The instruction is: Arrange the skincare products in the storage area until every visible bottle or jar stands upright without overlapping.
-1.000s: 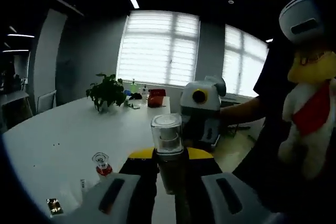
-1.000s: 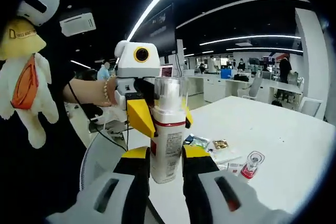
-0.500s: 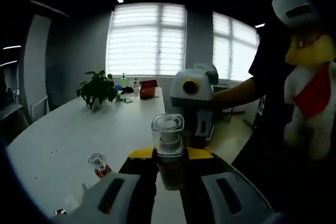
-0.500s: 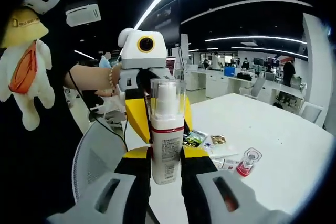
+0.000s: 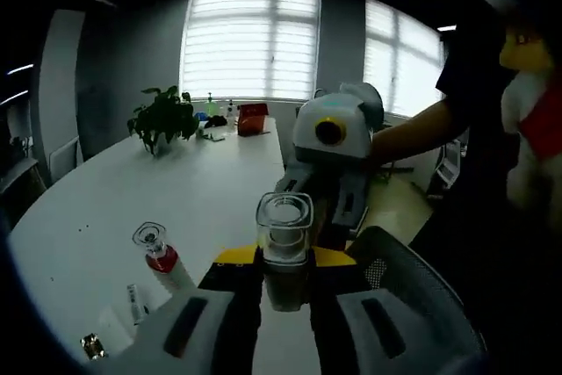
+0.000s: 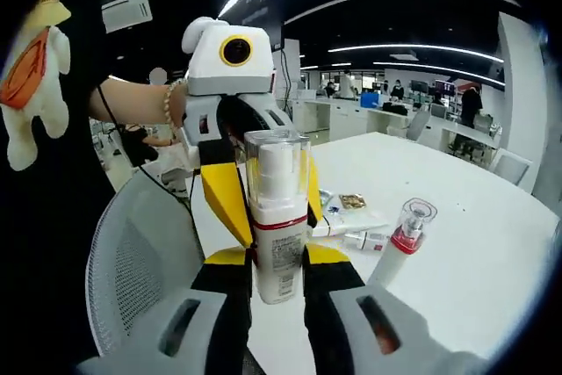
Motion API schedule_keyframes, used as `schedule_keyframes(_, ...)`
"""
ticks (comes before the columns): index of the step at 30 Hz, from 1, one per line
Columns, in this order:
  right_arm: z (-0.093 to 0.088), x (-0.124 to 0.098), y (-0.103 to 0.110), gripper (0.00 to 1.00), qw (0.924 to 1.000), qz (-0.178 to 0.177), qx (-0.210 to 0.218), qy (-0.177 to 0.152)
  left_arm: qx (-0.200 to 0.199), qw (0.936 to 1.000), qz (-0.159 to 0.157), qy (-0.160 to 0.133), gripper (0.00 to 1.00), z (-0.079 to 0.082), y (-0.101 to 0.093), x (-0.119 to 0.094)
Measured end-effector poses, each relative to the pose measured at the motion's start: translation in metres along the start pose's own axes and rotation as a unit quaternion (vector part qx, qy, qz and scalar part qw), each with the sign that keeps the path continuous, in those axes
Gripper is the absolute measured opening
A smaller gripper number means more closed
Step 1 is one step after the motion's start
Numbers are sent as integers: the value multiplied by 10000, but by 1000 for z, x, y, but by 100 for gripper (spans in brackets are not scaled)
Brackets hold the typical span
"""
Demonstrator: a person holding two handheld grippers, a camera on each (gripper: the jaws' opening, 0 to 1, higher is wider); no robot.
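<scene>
White table [image 5: 193,191] in dim office, blinds [image 5: 250,37], potted plant [image 5: 161,118]

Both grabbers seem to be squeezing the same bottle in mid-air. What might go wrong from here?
Three things, I'd guess. The white bottle is pinched by both the right gripper and the left gripper, so one pulling away carelessly might twist or drop it. The small red-collared bottle stands close by on the white table and might be knocked over when the bottle comes down. The mesh chair sits at the table's edge, where a swinging hand might bump it.
</scene>
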State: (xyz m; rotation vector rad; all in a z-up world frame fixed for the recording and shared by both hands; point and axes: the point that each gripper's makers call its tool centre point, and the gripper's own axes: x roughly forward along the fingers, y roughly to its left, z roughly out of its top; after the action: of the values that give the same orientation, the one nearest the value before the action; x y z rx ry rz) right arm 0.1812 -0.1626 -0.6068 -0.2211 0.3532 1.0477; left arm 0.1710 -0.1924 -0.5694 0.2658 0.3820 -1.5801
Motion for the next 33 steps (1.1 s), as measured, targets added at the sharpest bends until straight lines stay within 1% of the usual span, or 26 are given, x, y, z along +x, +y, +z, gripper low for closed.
schedule_keyframes(4,-17,6,-6,21,9999,-87,-8,133,-30,9999,21,150,14,-11,4,10)
schedule_keyframes(7,-25,9,-10,22,9998,-119,21,166,-71,9998,25,209,14,-20,9,15)
schedule_keyframes(10,-35,12,-14,22,9996,-182,-2,223,-137,9995,45,290,14,-35,20,21)
schedule_keyframes(11,-38,13,-15,22,9995,-199,-3,227,-141,9994,52,314,14,-38,22,22)
schedule_keyframes(15,-52,19,-20,22,9992,-268,158,257,-212,9987,62,459,14,-50,27,27)
schedule_keyframes(16,-53,19,-21,22,9991,-273,172,266,-229,9985,60,499,14,-55,31,29)
schedule_keyframes(19,-62,22,-24,22,9989,-288,236,300,-249,9981,56,557,14,-61,33,32)
schedule_keyframes(20,-67,24,-25,22,9986,-295,250,347,-274,9978,54,605,14,-65,35,35)
schedule_keyframes(23,-76,27,-30,22,9983,-353,258,377,-258,9974,81,674,14,-73,39,40)
schedule_keyframes(26,-85,32,-37,22,9973,-568,200,423,-223,9967,173,765,14,-84,47,46)
schedule_keyframes(28,-92,36,-39,22,9968,-597,251,469,-264,9962,188,810,14,-88,49,48)
schedule_keyframes(33,-100,41,-42,22,9962,-598,291,555,-216,9952,195,937,15,-97,52,54)
